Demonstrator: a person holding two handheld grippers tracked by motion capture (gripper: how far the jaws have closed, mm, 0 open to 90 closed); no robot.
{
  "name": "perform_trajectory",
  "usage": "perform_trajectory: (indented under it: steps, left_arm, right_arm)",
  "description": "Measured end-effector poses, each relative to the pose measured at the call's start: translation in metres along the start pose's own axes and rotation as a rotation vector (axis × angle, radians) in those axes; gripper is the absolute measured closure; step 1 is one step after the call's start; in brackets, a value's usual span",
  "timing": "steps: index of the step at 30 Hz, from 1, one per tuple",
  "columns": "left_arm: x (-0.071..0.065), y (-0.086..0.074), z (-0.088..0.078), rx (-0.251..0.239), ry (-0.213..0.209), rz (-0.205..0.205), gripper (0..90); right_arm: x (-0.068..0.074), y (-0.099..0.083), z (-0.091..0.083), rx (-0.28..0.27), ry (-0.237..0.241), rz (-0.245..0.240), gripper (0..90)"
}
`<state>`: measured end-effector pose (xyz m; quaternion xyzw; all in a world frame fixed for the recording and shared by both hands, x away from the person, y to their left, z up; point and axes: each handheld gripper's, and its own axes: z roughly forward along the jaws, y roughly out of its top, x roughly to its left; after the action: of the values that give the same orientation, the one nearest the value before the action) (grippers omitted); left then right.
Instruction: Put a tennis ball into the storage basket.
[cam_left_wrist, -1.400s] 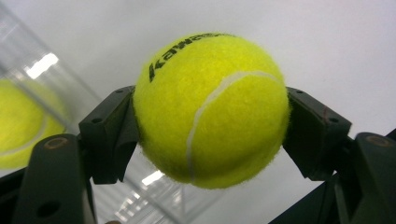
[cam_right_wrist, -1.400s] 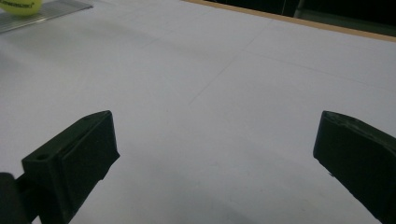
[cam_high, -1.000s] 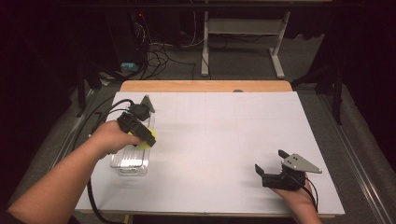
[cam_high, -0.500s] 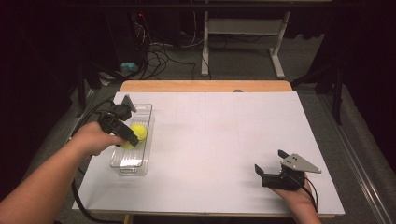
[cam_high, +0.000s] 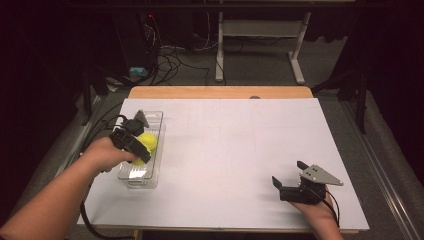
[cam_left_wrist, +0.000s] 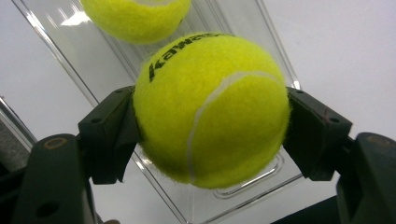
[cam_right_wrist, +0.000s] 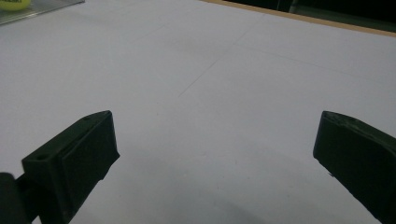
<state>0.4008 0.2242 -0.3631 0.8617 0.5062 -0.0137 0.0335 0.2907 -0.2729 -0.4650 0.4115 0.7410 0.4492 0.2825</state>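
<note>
Progress looks to be somewhere in the middle of the job, judging from how things lie; the work in hand appears to be loading tennis balls into a clear plastic tray (cam_high: 129, 172) at the left side of the white-covered bench (cam_high: 240, 150); the left hand-held gripper (cam_high: 142, 150) is clamped on a yellow tennis ball (cam_left_wrist: 212, 109), its two black jaws pressing the felt on either side, and in the high view it hangs over the tray's middle with the ball (cam_high: 146, 142) just above or within the tray walls; whether the ball already touches the tray floor I cannot tell; a second tennis ball (cam_left_wrist: 135, 18) lies farther along inside the same tray in the left gripper view, so one ball seems already placed and this one is on the point of joining it; what is left, as I judge it, is to set the held ball down beside the other and let go; the near end of the tray, closest to the person, holds nothing that I can make out; the right hand-held gripper (cam_high: 291, 178) rests near the bench's front right corner, well apart from the tray, with its jaws spread wide and nothing between them (cam_right_wrist: 215, 158); bare white bench surface lies ahead of it, with a corner of the tray (cam_right_wrist: 42, 9) far off at the upper left of its view.
</note>
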Motion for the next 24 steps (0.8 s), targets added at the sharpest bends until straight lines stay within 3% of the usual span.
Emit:
perform_trajectory:
  steps: [7, 15, 19, 24]
  left_arm:
    - [0.002, -0.001, 0.014, 0.019, 0.001, -0.005, 25.8]
    - [0.003, -0.003, 0.012, 0.005, -0.001, -0.006, 25.0]
    - [0.002, -0.002, -0.002, -0.045, -0.018, 0.009, 1.9]
    - [-0.003, -0.001, -0.006, -0.05, -0.012, 0.018, 0.5]
  right_arm:
    - [0.0, 0.0, 0.001, 0.004, 0.002, -0.001, 0.0]
    - [0.001, 0.0, 0.001, 0.004, 0.001, -0.002, 0.0]
    - [0.001, 0.0, 0.001, 0.003, 0.001, 0.0, 0.0]
    - [0.001, 0.0, 0.001, -0.001, 0.003, -0.003, 0.0]
